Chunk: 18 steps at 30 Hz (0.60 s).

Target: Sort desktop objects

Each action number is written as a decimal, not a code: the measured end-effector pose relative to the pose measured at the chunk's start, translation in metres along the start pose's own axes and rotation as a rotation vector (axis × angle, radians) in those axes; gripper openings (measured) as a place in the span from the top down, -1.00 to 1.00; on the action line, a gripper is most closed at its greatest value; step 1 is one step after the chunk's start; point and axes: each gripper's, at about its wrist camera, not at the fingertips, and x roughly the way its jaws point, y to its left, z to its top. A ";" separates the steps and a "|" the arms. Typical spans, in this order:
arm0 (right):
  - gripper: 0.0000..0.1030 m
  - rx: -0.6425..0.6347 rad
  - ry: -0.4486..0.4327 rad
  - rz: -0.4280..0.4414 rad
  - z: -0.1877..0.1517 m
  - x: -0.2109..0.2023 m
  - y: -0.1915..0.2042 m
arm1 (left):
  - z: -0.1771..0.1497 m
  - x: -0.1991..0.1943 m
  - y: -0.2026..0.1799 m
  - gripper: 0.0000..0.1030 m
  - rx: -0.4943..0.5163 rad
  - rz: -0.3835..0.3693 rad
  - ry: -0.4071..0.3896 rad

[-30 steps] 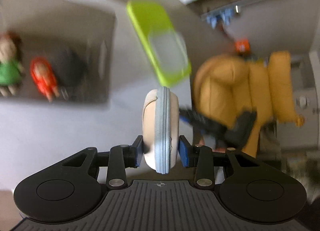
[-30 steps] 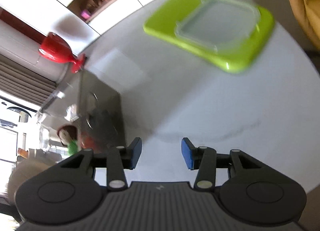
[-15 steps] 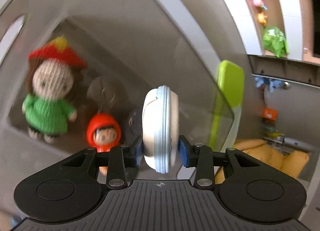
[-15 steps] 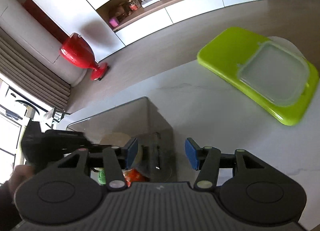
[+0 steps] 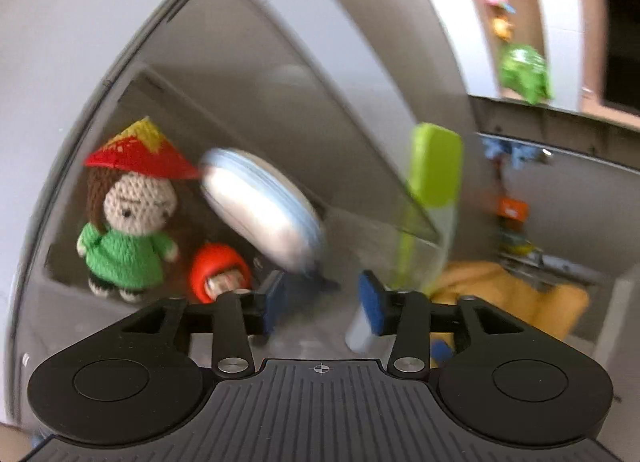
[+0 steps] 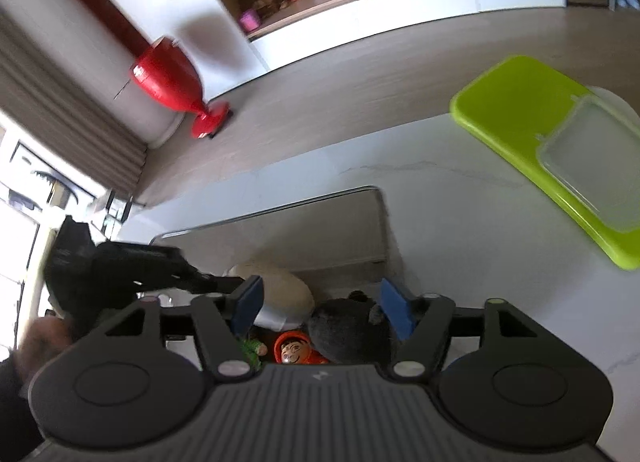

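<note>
The left gripper point(image 5: 323, 296) hangs over a clear plastic bin point(image 5: 248, 73) with its blue-padded fingers point(image 5: 370, 304) spread wide and nothing between them. Just beyond its fingertips a round, white zippered pouch with a pale blue edge point(image 5: 262, 211) sits tilted inside the bin, blurred, clear of both pads. To the pouch's left in the same bin stands a crocheted doll in a green dress and red pointed hat point(image 5: 128, 217), and beside it, lower down, lies a small red-hooded figure point(image 5: 218, 276). A lime green tray point(image 5: 434, 177) shows past the bin's far wall on the white tabletop point(image 6: 460, 197). The right gripper point(image 6: 322, 310) is also held over the bin, its jaws wide apart and empty; between its pads the right wrist view shows the cream side of the pouch point(image 6: 280, 286), a dark plush object point(image 6: 352, 332) and the red-hooded figure point(image 6: 294, 348) below. In that view the left gripper point(image 6: 216, 282) reaches in from the left edge, held by a hand point(image 6: 38, 346) in a dark sleeve. The green tray point(image 6: 520, 109) lies well apart on the table, bearing a clear lidded container point(image 6: 596, 165).
</note>
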 end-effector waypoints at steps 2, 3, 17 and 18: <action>-0.32 -0.056 0.025 0.018 0.002 0.005 0.012 | -0.006 -0.026 -0.017 -0.11 0.096 0.089 -0.064; -0.32 -0.091 0.045 0.027 0.002 0.009 0.019 | -0.009 -0.040 -0.025 -0.15 0.145 0.145 -0.117; -0.48 -0.492 0.481 0.024 -0.027 0.173 0.155 | -0.035 -0.084 -0.029 -0.66 0.437 0.628 -0.191; -0.48 -0.506 0.492 0.002 -0.030 0.185 0.160 | -0.037 -0.082 -0.026 -0.78 0.442 0.618 -0.177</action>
